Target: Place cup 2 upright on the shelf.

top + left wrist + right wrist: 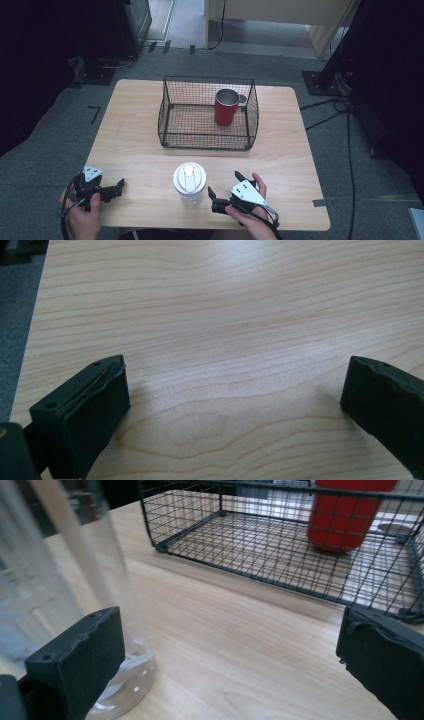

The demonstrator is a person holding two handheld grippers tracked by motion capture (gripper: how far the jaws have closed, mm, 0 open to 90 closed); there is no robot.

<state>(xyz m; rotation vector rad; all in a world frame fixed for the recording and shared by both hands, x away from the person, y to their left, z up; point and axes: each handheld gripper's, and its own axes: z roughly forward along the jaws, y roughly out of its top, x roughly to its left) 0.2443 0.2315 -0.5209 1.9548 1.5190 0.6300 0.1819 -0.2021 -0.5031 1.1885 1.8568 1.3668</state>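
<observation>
A wooden desk (135, 140) stood on a grey floor (45, 130).

At about 7 o'clock on the desk, a hand (84, 220) held the left gripper (116, 189). In the left gripper view, the left gripper (235, 400) had its two black jaws wide apart, with only bare wood of the desk (225, 315) between them. It held nothing.

Near 6 o'clock stood a clear cup (189, 184) with a white lid. It stood upright on the desk, between the two grippers. In the right gripper view the clear cup (60, 580) looked blurry and sat right by one jaw. I could not tell if it touched the jaw.

At about 12 o'clock sat a black wire basket (170, 120). A red mug (226, 107) stood upright inside it, on the basket's 3 o'clock side. In the right gripper view the wire basket (225, 545) was farther off, with the red mug (345, 520) in it.

At about 5 o'clock, another hand (252, 220) held the right gripper (223, 185). It was just beside the clear cup. In the right gripper view, the right gripper (230, 645) was open wide, and it held nothing.
</observation>
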